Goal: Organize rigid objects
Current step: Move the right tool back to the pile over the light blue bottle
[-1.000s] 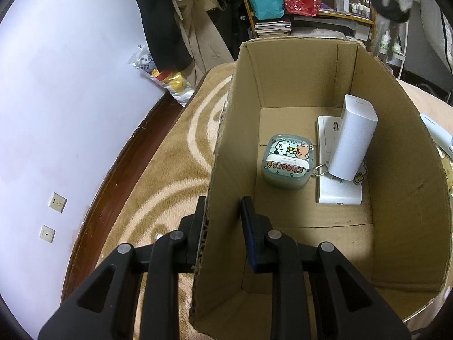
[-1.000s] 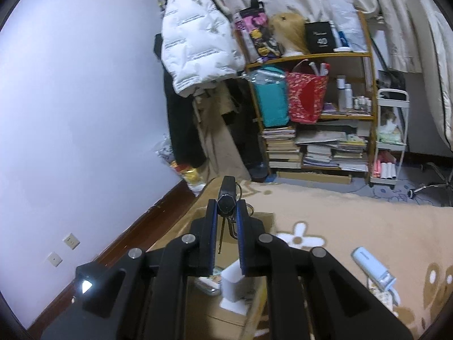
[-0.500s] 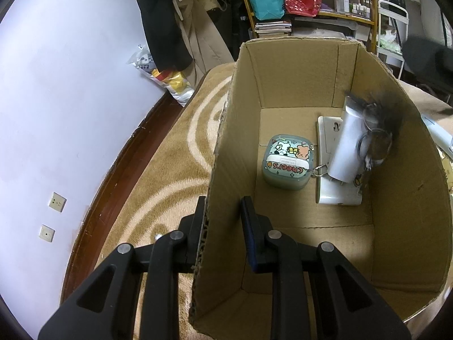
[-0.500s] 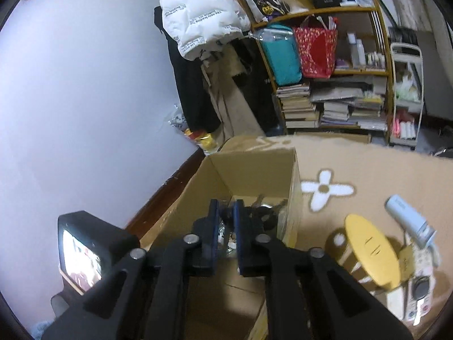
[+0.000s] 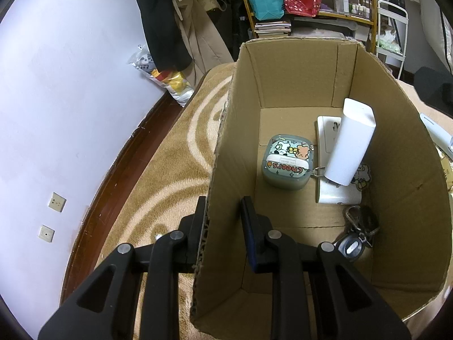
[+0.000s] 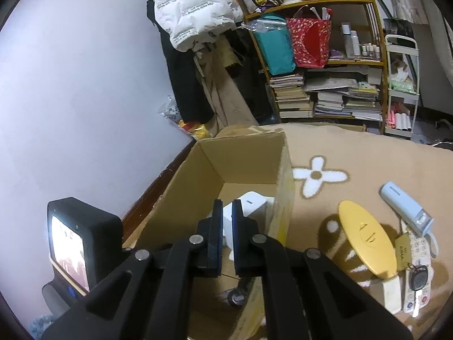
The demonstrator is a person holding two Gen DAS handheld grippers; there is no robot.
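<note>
Both half-hidden: left gripper (image 5: 223, 204) straddles box wall (image 5: 215, 170) unclamped; right gripper (image 6: 225, 212) empty, nearly closed.

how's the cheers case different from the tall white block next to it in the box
The cheers case is squat with rounded corners, pale green with cartoon stickers; the white block is tall, plain and unmarked. The case lies flat on the box floor, while the block leans tilted on a flat white item. Both sit inside the cardboard box, side by side.
</note>
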